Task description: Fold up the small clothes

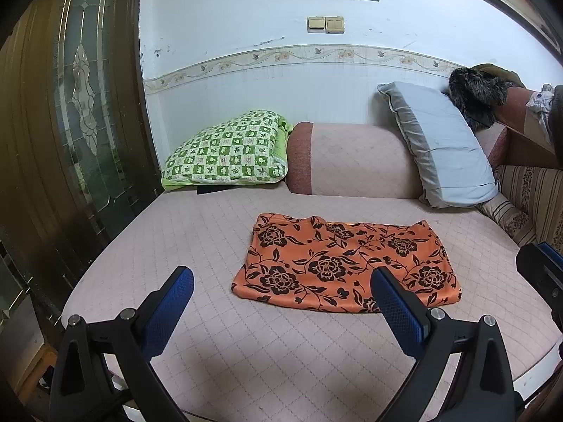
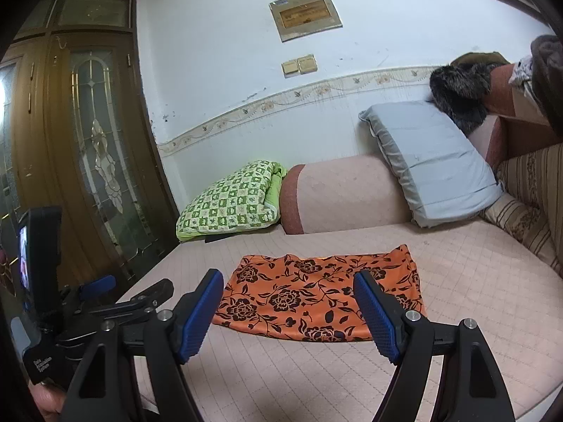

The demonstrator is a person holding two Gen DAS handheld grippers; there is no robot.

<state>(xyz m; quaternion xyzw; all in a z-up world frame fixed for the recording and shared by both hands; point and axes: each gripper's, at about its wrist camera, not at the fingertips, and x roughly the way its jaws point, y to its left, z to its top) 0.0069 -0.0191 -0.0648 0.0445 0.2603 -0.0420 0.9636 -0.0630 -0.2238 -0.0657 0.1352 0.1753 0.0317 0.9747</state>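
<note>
Orange floral fabric garment (image 1: pixel 346 265) lies flat mid-bed on the pink quilted mattress (image 1: pixel 176 232). Your left gripper (image 1: pixel 281 295) and right gripper (image 2: pixel 288 299) hover, jaws apart; pinch matching near-edge corners, fold evenly.

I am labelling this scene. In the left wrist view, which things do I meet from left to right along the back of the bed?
Wooden door → green checked pillow → pink bolster → grey pillow → dark fur item.
</note>
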